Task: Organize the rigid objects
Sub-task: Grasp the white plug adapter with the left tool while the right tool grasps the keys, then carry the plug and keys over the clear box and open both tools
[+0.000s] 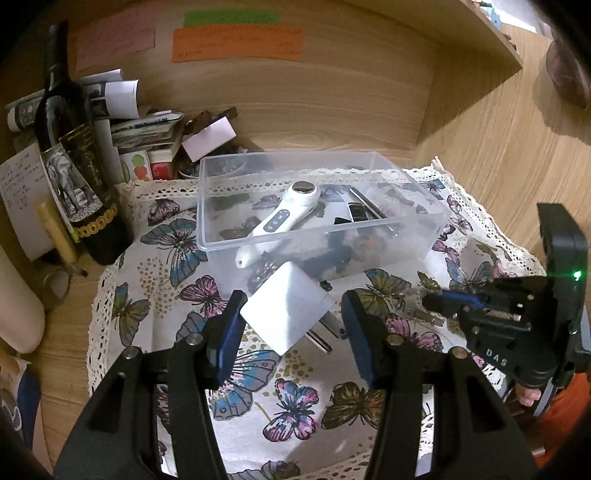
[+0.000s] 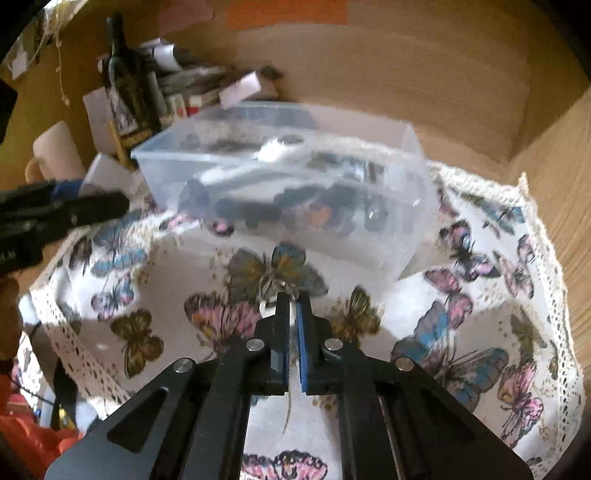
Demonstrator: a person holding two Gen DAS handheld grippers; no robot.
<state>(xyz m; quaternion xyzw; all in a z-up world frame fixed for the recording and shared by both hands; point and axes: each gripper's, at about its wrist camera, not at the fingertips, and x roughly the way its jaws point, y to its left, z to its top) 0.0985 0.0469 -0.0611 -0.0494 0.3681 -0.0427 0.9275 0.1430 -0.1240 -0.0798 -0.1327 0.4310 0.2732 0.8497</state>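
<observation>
A clear plastic box [image 1: 417,236] stands on a butterfly-print cloth [image 1: 295,406]. It holds a white handheld device [image 1: 280,218], a metal rod [image 1: 369,203] and dark small items. A white plug adapter [image 1: 288,310] with metal prongs lies on the cloth in front of the box, between the fingers of my left gripper [image 1: 291,325], which is open. My right gripper [image 1: 439,301] shows at the right, shut on a small metal piece with string [image 2: 275,295], just above the cloth in the right wrist view [image 2: 293,302]. The box [image 2: 369,251] appears there too, blurred.
A dark wine bottle [image 1: 74,155] stands at the left with papers, small boxes and a cream candle [image 1: 55,232] around it. A wooden wall with coloured notes [image 1: 236,44] backs the desk. A wooden shelf [image 1: 491,33] hangs at the upper right.
</observation>
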